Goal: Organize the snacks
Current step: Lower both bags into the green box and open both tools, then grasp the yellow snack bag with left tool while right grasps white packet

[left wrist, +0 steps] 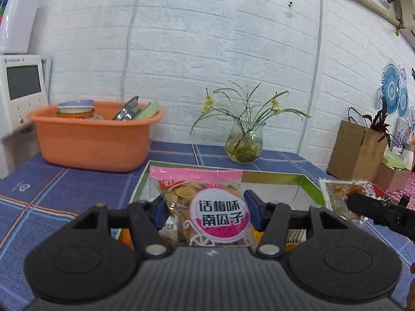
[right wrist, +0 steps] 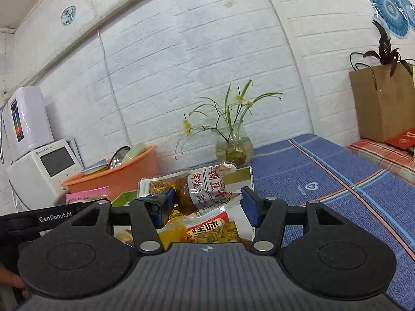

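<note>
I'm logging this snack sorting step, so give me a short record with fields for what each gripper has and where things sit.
left gripper: shut on pumpkin seed packet, held above the box
right gripper: shut on dried tofu packet
box: green-rimmed, open, other snack packets inside
table: blue checked cloth
behind: orange basin, glass vase

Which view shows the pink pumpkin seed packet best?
Left wrist: the pumpkin seed packet sits front-on between the left claw fingers, label fully readable. The right wrist view catches only a pink corner at the left, behind the other claw's arm.
</note>
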{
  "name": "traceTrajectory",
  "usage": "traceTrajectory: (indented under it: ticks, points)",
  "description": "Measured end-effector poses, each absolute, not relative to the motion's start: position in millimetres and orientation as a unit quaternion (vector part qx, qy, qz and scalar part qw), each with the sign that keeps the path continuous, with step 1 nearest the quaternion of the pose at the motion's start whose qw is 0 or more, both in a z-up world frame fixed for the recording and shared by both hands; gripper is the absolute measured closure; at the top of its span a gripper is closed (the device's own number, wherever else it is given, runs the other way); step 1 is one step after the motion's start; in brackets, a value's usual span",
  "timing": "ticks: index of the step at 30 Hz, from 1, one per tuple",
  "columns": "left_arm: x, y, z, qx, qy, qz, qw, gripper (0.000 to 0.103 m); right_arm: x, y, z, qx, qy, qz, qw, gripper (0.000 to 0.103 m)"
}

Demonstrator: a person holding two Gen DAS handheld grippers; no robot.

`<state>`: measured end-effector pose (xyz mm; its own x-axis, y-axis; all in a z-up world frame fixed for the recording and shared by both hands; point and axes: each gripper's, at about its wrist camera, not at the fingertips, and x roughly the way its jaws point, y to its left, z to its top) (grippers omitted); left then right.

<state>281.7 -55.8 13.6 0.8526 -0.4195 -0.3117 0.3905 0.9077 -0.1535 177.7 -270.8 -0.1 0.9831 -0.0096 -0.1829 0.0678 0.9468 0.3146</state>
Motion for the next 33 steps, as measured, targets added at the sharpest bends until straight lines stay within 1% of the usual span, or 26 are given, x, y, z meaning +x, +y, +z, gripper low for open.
traceTrajectory:
  ticks: [2,4,6,9,13,16,17,20,22,27,33]
  points:
    - [283.3,-58.9,8.0,-0.033,0.169,-0.196,0.966,0.026,179.6,-275.3,-4.4,0.173,0.096,-0.013,0.980,0.002]
    - [281.3,-60.4,7.4,-0.011,0.166,-0.186,0.968,0.027,179.4,-281.0,-7.1,0.200,0.099,-0.005,0.975,0.000]
    - [278.2,-57.4,10.1,-0.010,0.163,-0.182,0.970,0.025,178.3,-283.2,-6.8,0.213,0.102,0.000,0.972,0.000]
    - [274.1,-52.9,16.1,-0.019,0.166,-0.176,0.970,0.023,173.9,-280.7,-5.4,0.204,0.094,-0.008,0.974,0.000]
    - [263.0,-53.0,24.3,-0.005,0.167,-0.158,0.973,0.021,170.3,-282.4,-5.2,0.202,0.098,-0.004,0.975,0.000]
    - [249.2,-49.5,28.4,-0.002,0.166,-0.164,0.972,0.013,165.8,-285.6,-2.2,0.216,0.110,0.008,0.970,0.000]
    - [243.9,-47.8,29.9,-0.004,0.167,-0.166,0.972,0.001,162.6,-285.5,-0.4,0.214,0.121,0.012,0.969,0.000]
    - [226.4,-42.3,34.6,-0.013,0.169,-0.197,0.966,0.000,141.4,-282.6,0.8,0.199,0.139,0.016,0.970,0.000]
    - [218.0,-41.0,35.9,-0.024,0.183,-0.224,0.957,0.000,123.8,-281.3,-1.8,0.195,0.148,0.033,0.969,0.000]
    - [217.1,-56.4,28.4,-0.039,0.269,-0.263,0.926,0.000,95.6,-276.5,-8.8,0.208,0.181,0.081,0.958,0.000]
    - [230.7,-88.6,4.9,-0.022,0.364,-0.262,0.893,0.000,95.7,-244.9,-11.0,0.125,0.218,0.116,0.961,0.000]
